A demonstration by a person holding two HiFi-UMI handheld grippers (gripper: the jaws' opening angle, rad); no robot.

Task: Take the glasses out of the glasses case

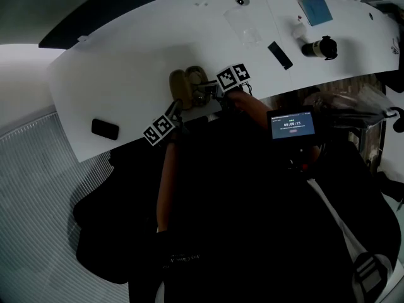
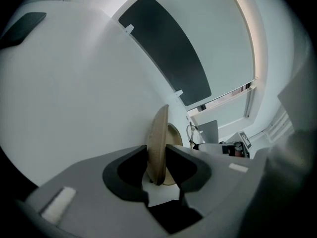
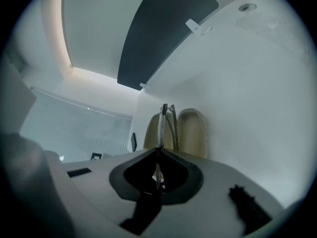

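The tan glasses case [image 1: 183, 84] lies open on the white table [image 1: 126, 55], its two shells side by side. My left gripper [image 1: 178, 106] reaches it from the near side. In the left gripper view one case shell [image 2: 158, 133] stands edge-on between the jaws of my left gripper [image 2: 157, 155], whose pads meet both faces with no gap showing. My right gripper [image 1: 213, 95] is shut on the thin-framed glasses [image 3: 166, 120], which rise out of the jaws of this gripper [image 3: 159, 155], in front of the open case [image 3: 192, 130].
A flat black object [image 1: 105, 129] lies near the table's left front edge. Further right are a black slab [image 1: 279, 54], a blue cloth [image 1: 314, 9] and a black-and-white cylinder [image 1: 319, 47]. A small lit screen [image 1: 292, 125] hangs at the person's chest.
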